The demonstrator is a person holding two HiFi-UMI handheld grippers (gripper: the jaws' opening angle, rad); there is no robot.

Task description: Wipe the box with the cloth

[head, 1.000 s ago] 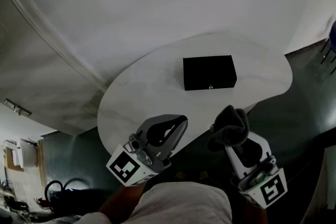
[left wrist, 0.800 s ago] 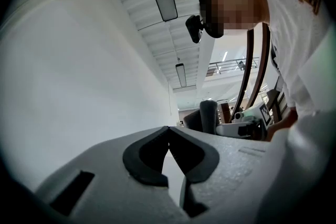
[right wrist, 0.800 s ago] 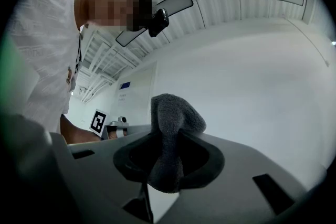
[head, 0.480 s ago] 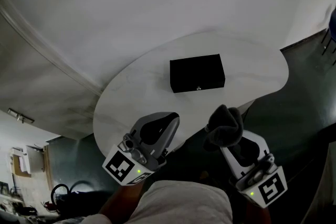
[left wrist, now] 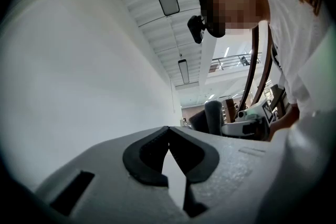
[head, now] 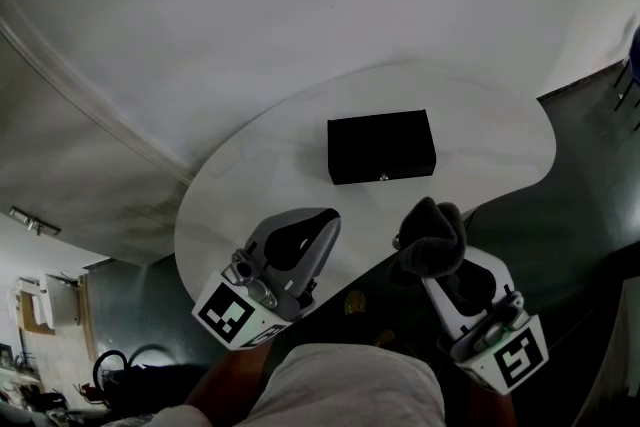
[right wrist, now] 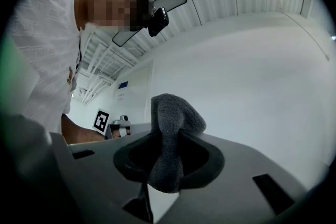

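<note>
Left tongs point(head: 320, 220) are closed on nothing, their dark pads meeting at the tips in the left gripper view point(left wrist: 168, 128). They reach in over the near edge of the worktop point(head: 265, 177). Right tongs point(head: 428, 253) are clamped on the cloth point(head: 436, 237), just off that same edge and over the dark floor point(head: 560, 245). The cloth is a dark grey, fuzzy wad. It bulges above the jaws and hangs below them in the right gripper view point(right wrist: 171, 113), so the tips of the right tongs are buried in it.

Each pair of tongs carries a marker cube point(head: 231, 314) with a black-and-white square pattern. The only other print is an orange mark on the person's light shirt point(left wrist: 302, 34) and a small blue sign point(right wrist: 122, 84) high on the wall, both too blurred to read. The person's arms are mostly cut off at the bottom of the head view.

Farther out, the box point(head: 381, 147) lies alone near the middle of the pale, rounded worktop, well apart from both tongs. It is flat, rectangular and plain black, with one long side facing the near edge. A tiny bright fitting point(head: 383, 177) sits on that side, too small to identify.
</note>
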